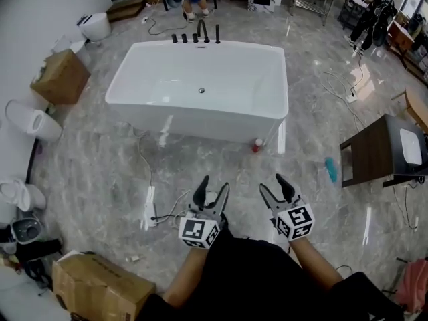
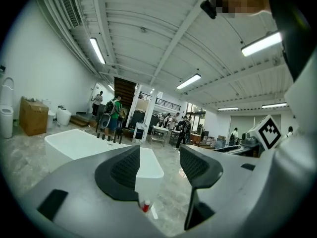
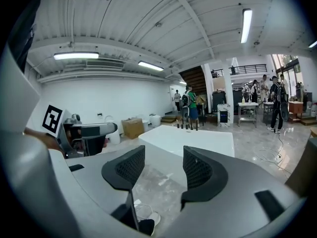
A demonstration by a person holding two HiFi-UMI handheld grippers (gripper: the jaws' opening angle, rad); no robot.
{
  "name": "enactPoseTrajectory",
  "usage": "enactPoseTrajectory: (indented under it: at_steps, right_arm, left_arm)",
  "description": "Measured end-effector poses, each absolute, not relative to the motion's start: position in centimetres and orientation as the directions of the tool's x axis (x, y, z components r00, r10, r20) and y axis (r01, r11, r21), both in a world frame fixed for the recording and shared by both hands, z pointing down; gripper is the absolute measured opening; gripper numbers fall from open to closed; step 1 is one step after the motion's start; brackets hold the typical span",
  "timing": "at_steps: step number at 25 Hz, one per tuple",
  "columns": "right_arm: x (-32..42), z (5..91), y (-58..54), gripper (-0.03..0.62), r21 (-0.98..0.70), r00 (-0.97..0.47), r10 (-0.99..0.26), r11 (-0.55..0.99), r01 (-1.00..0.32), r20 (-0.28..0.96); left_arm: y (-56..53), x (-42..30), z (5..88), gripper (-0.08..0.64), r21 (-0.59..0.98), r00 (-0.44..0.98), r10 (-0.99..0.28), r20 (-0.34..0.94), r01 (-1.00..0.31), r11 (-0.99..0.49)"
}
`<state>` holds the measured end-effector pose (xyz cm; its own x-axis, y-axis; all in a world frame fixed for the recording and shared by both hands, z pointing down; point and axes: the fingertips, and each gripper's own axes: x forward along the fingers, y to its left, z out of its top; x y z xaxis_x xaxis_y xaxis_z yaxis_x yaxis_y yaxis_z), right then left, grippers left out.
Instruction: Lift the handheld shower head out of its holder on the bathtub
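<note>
- At the bottom of the head view, the left gripper (image 1: 214, 186) and the right gripper (image 1: 272, 184) are held side by side close to the person's body. Both point toward the bathtub (image 1: 271, 85) but are well apart from it, which looks like a ready stance before the reach.
- Both pairs of jaws stand apart with nothing between them, probably so that either can take the shower head.
- On the tub's far rim stands a row of black fittings (image 1: 195, 36), about five. The handheld shower head should be among them in its holder, but they are too small to tell which it is.
- Counted here are two grippers, one tub, two cardboard boxes (image 1: 60, 76) and one dark table (image 1: 372, 154) to the right.
- In the left gripper view, the jaws are spread and empty. The white tub lies beyond them to the left, with the black fittings at its far end.
- In the right gripper view, the jaws are likewise parted around only bare floor. The tub sits ahead with the same row of fittings at its far end, so the approach has not yet begun.
</note>
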<state>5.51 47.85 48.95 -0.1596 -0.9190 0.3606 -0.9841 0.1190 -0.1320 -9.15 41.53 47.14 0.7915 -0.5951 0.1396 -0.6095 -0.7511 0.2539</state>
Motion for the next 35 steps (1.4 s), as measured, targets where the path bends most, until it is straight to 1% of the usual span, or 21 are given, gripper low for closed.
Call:
enactPoseTrajectory:
  at_steps: [10, 19, 29, 35]
  right_arm:
    - [5.9, 47.3, 34.8, 0.210, -0.112, -0.123, -0.917, 0.086, -0.990, 0.378]
    - [4.4, 47.4, 26.4, 0.210, -0.094, -0.105, -0.916, 0.074, -0.993, 0.388]
    - [0.6, 48.0, 19.7, 0.210, -0.076, -0.123, -0.904, 0.101, -0.992, 0.408]
    - [0.1, 48.3, 18.7, 0.210, -0.054, -0.115, -0.901, 0.102, -0.993, 0.418]
  left_arm:
    - [28.4, -9.2, 44.9, 0.233, 0.259, 0.820, -0.564, 0.101, -0.569, -0.780]
    - [20.2, -10.4, 45.0, 0.239, 0.261, 0.836, -0.540, 0.096, -0.544, -0.797]
    - [15.0, -13.3, 45.5, 0.239, 0.283, 0.842, -0.534, 0.072, -0.531, -0.799]
    - [13.9, -15.5, 46.0, 0.238, 0.295, 0.814, -0.579, 0.052, -0.566, -0.770]
